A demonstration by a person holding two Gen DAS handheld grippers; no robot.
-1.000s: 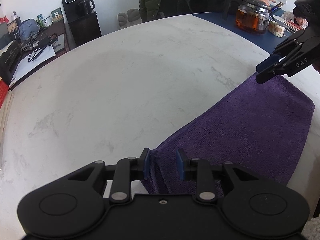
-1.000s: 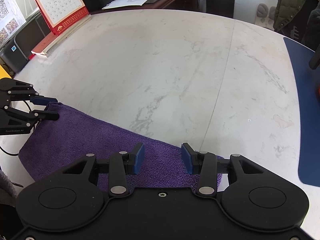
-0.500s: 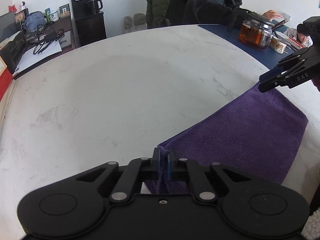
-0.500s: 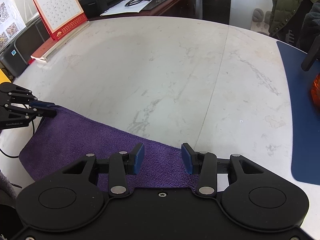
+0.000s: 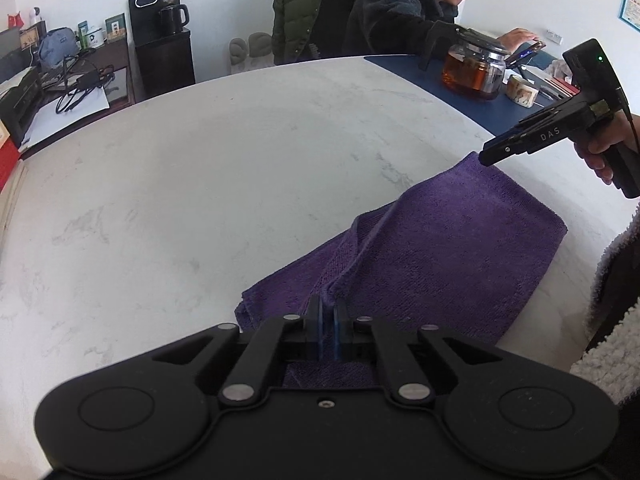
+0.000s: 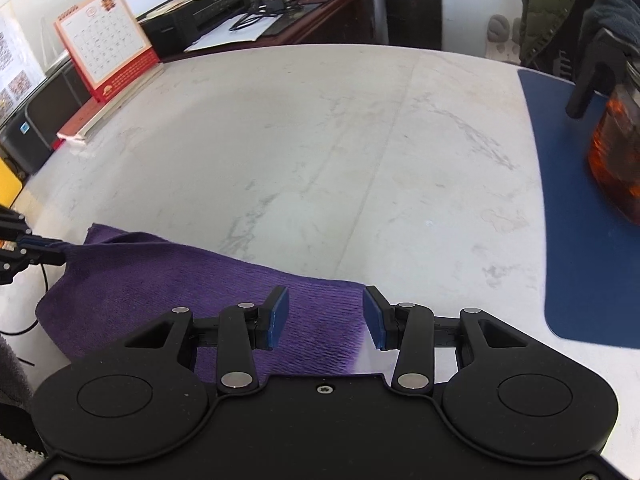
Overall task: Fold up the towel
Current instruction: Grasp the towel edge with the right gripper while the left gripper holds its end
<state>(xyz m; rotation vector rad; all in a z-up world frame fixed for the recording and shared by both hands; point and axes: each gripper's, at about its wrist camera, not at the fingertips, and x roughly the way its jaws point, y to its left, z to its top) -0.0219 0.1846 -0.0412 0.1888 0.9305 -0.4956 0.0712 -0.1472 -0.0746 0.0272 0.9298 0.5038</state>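
Towel (image 5: 440, 248): purple terry, lying on the pale marbled bench (image 5: 200, 180) near its close edge. It lies mostly flat; at one corner the cloth is drawn up into a raised ridge, with a doubled layer visible beneath the fold.

Left tongs (image 5: 328, 322): clenched on that raised corner, cloth pinched between the blue pads. The jaws closed onto it within the last second.

Right tongs (image 6: 325, 316): jaws parted, poised over the towel's other far corner with purple cloth showing in the gap. The pads are not seen pressing on it, and whether they touch the cloth cannot be told.

Left wrist view only: the right tongs from the side, tips at the towel's far corner, with the hand (image 5: 600, 156) on the grip and a fleecy sleeve (image 5: 612, 320) at the frame edge. Also a seated person (image 5: 404, 20) beyond the bench, a glass teapot (image 5: 474, 68) of amber tea on a blue mat (image 5: 460, 100), and a black kettle (image 5: 172, 16) on a dark cabinet.

Right wrist view only: the left tongs from the side at the frame's left edge, with the towel's corner lifted off the bench; a red desk calendar (image 6: 106, 44) and a black printer (image 6: 196, 16) on the side desk.
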